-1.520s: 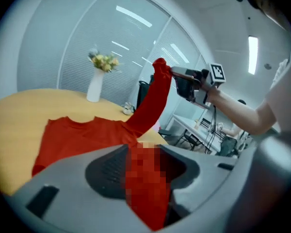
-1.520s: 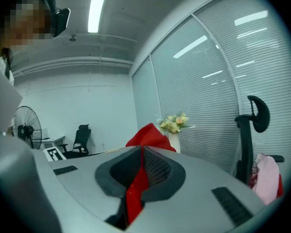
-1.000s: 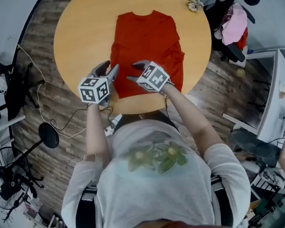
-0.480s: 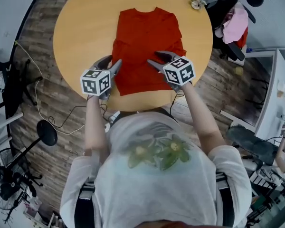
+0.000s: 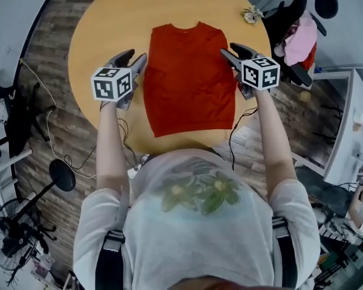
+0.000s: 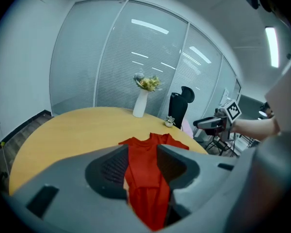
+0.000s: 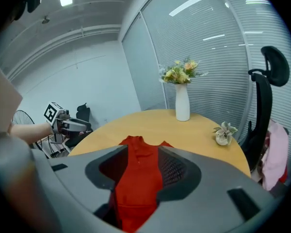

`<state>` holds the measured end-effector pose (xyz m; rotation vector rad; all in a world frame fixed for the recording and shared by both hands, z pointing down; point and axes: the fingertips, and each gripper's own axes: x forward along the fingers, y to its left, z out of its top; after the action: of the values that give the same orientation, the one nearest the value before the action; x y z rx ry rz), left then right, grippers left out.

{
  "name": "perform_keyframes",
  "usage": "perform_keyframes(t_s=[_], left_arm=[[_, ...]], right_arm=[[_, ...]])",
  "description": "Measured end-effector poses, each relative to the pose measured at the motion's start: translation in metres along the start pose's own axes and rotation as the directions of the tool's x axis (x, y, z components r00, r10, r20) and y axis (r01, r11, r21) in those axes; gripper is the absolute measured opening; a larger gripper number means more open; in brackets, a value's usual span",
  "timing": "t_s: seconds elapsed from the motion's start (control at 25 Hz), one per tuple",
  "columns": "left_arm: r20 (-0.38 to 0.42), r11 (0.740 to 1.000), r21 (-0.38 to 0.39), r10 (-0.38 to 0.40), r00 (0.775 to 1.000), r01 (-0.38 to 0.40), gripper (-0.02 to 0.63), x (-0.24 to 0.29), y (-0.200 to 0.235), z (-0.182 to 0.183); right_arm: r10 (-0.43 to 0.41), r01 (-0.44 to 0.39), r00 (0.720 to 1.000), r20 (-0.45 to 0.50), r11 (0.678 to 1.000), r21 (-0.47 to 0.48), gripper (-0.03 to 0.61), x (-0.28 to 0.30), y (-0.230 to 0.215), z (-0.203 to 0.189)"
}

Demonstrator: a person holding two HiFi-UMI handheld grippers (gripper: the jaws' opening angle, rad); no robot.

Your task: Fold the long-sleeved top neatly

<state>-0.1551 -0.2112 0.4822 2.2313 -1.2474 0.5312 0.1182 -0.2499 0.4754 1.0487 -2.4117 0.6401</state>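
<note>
- A person's left gripper (image 5: 135, 58) and right gripper (image 5: 228, 49) hang either side of a red long-sleeved top (image 5: 190, 80) on a round wooden table (image 5: 103, 23), at the centre of the head view.
- Both sets of tongs stand spread and empty. Each gripper's own view frames the red cloth in the gap between its jaws, but the cloth lies on the table beyond, not pinched.
- The top lies flat, collar toward the upper edge of the frame and hem toward the person. No sleeve shows out to either side, so it appears to be narrowed to a rectangle.
- The step in hand looks like an end-to-end fold. To do it well, each gripper should take one side edge at a matching height, pinching every layer so that tucked sleeves do not slip out.
- Both should then lift and carry together, lay edge squarely on edge, and let go only once the cloth rests flat.
- A white vase of flowers (image 6: 140, 103) and a small ornament (image 5: 250, 14) stand near the table's far edge, well apart from the top.
</note>
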Motion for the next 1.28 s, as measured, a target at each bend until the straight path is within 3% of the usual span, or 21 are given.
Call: perform_keyframes(t_s=[0.28, 0.68, 0.8, 0.92, 1.0, 1.16, 1.28], left_arm=[[-0.077, 1.0, 0.013, 0.02, 0.997, -0.019, 0.167, 0.063, 0.027, 0.018], [-0.215, 0.995, -0.086, 0.03, 0.976, -0.049, 0.166, 0.148, 0.05, -0.009], [-0.272, 0.992, -0.095, 0.053, 0.961, -0.082, 0.166, 0.166, 0.054, -0.018], [-0.361, 0.993, -0.053, 0.076, 0.929, -0.101, 0.166, 0.177, 0.058, -0.042], [-0.376, 0.992, -0.034, 0.103, 0.921, -0.125, 0.16, 0.178, 0.065, -0.053], [-0.321, 0.993, -0.082, 0.05, 0.946, -0.08, 0.027, 0.175, 0.069, -0.051], [-0.254, 0.989, -0.148, -0.012, 0.967, -0.027, 0.021, 0.166, 0.077, -0.044]], right_arm=[[-0.049, 0.051, 0.994, -0.093, 0.999, 0.012, 0.202, 0.043, -0.065, 0.005], [-0.061, 0.084, 0.963, -0.263, 0.994, 0.075, 0.202, 0.114, -0.127, -0.025], [-0.054, 0.089, 0.952, -0.302, 0.991, 0.101, 0.202, 0.13, -0.139, -0.036], [-0.055, 0.099, 0.942, -0.331, 0.988, 0.118, 0.201, 0.144, -0.146, -0.046], [-0.057, 0.105, 0.934, -0.354, 0.988, 0.115, 0.201, 0.15, -0.148, -0.053], [-0.05, 0.092, 0.922, -0.383, 0.992, 0.091, 0.116, 0.159, -0.15, -0.063], [-0.07, 0.086, 0.923, -0.378, 0.996, 0.024, 0.067, 0.159, -0.153, -0.063]])
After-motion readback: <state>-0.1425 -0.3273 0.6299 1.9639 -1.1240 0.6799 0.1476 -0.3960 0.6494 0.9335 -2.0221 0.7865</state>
